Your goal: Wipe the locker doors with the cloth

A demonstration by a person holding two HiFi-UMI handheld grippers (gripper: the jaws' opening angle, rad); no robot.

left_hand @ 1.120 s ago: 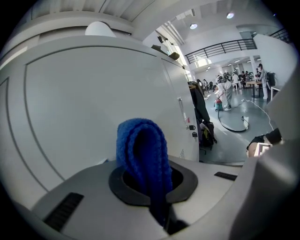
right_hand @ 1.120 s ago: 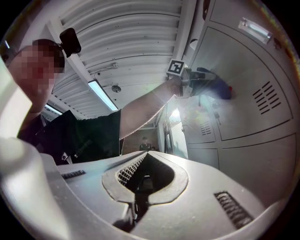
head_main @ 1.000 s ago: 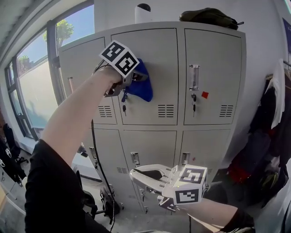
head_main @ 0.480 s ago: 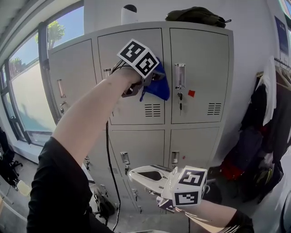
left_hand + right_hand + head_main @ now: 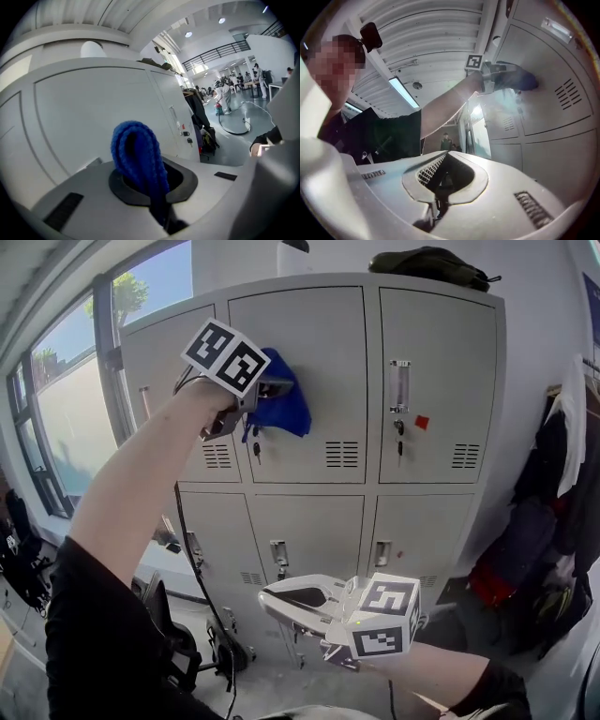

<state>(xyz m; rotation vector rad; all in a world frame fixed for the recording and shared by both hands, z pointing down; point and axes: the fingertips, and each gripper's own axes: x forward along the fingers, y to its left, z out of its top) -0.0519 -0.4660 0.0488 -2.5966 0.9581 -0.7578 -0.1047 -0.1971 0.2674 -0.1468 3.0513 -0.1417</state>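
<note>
**Q:** Where do we find the cloth (image 5: 283, 407) in this figure?

**A:** We see it high up against the bank of grey lockers (image 5: 412, 521). It lies on the upper middle door (image 5: 323, 338), near that door's left edge and above the vent slots (image 5: 342, 455). It is blue and hangs in a bunched fold.

**Q:** What do we note about the left gripper (image 5: 272, 393)?

**A:** We see it raised on an outstretched arm, its jaws closed tight on the cloth. In the left gripper view a thick loop of the cloth stands up out of the jaws, with the locker front just behind it.

**Q:** And the right gripper (image 5: 277, 599)?

**A:** We find it held low and near the person, in front of the lower row of doors and well apart from the cloth. Its jaws are drawn together with nothing between them.

**Q:** What else do we mark?

**A:** A dark bag (image 5: 431, 263) lies on top of the lockers. A window (image 5: 66, 418) stands at the far left, and clothes (image 5: 562, 493) hang at the right. Keys (image 5: 398, 444) hang on the upper right door.
</note>
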